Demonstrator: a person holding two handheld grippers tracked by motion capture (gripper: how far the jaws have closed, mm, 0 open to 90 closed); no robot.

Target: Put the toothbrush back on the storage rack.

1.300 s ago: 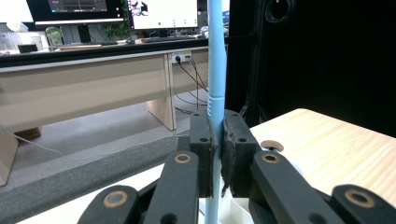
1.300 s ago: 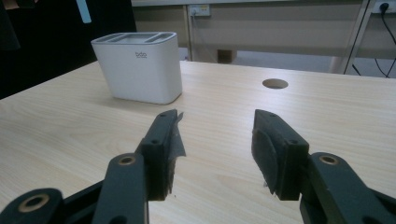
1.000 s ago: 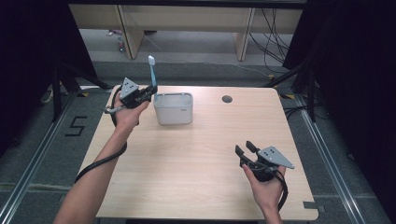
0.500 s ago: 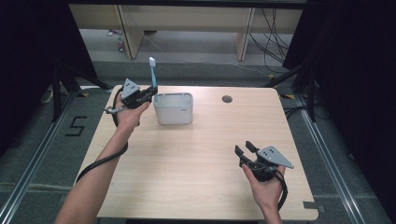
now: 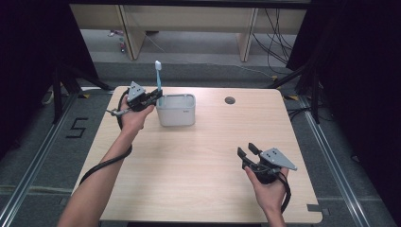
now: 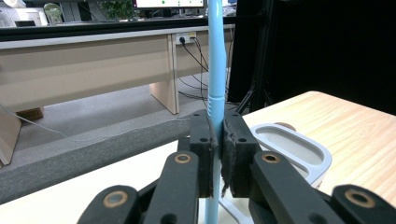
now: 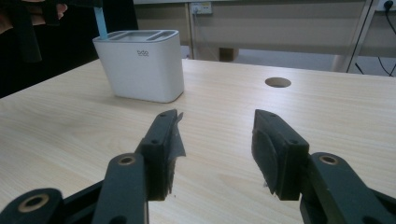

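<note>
The left gripper (image 5: 152,98) sits just left of the white holder (image 5: 176,109), at the holder's left rim, clenched on a light blue toothbrush (image 5: 159,80) partway down its handle. The brush stands upright, bristle head on top, well above the holder's rim; in the right gripper view its lower end looks to dip into or just behind the holder's left compartment, though which one I cannot tell. The toothbrush is likely light and stiff, a thin smooth plastic stick that could swivel or slip between the pads, so a hold on the thicker handle near the middle, as here, seems sound. The holder looks like rigid plastic with open compartments on top, probably light enough to shift if the brush snags its rim. Right of the holder and much nearer the person, the right gripper (image 5: 250,154) hovers over bare table (image 5: 198,165), jaws spread apart and holding nothing
</note>
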